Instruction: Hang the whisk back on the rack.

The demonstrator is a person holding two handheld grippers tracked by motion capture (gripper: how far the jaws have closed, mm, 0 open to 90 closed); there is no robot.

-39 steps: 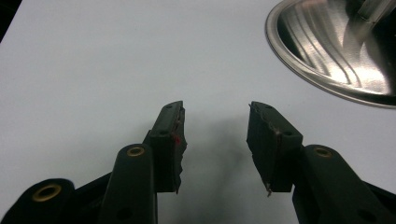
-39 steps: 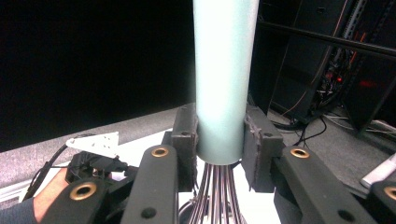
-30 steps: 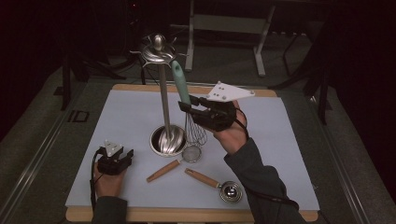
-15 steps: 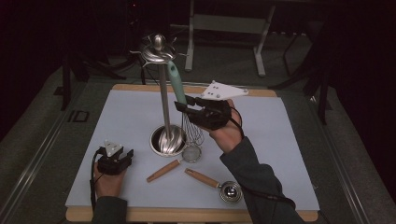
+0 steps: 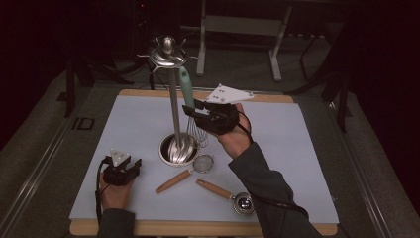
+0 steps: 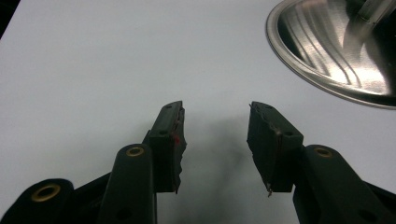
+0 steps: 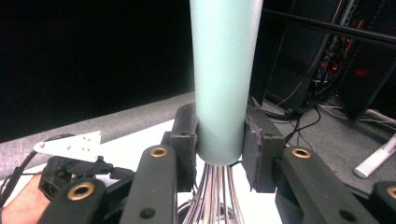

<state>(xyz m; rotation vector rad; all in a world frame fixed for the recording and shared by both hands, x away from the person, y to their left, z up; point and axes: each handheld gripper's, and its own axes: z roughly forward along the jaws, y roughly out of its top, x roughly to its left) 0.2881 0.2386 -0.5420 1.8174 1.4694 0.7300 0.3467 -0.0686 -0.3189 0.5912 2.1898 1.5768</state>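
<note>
Two grippers are seen over a pale mat point(image 5: 302, 148). Nearest, at the lower left of the high view, the left gripper point(image 5: 132, 165) is rested on the mat with its jaws apart and nothing between them. In its own view the left gripper point(image 6: 215, 135) is pointed at bare mat, with the stand's steel base point(image 6: 336, 60) at the upper right.

A little farther, at lower centre, a small strainer point(image 5: 203, 162) and a scoop point(image 5: 242, 203), both wooden-handled, are laid flat.

Beyond them, at mid-frame, the stand point(image 5: 173, 114) is seen upright. Just right of its pole the whisk point(image 5: 186, 89) is held upright, handle up and wires down, its top close under the stand's ring of hooks. Whether it is caught on a hook cannot be told.

The right gripper point(image 5: 190, 110) is closed on the low end of the whisk's green handle. In its own view the right gripper point(image 7: 219, 140) has a pad laid against each side of the handle point(image 7: 224, 70). Its jaws have just been opening, with the handle between them.

The whisk is judged light. Its handle is stiff, smooth and round, so it may turn or slide in a slack grip. The wires are springy and easily bent and are best left alone. Hold is best taken on the handle, just above the wires, as it is now.
</note>
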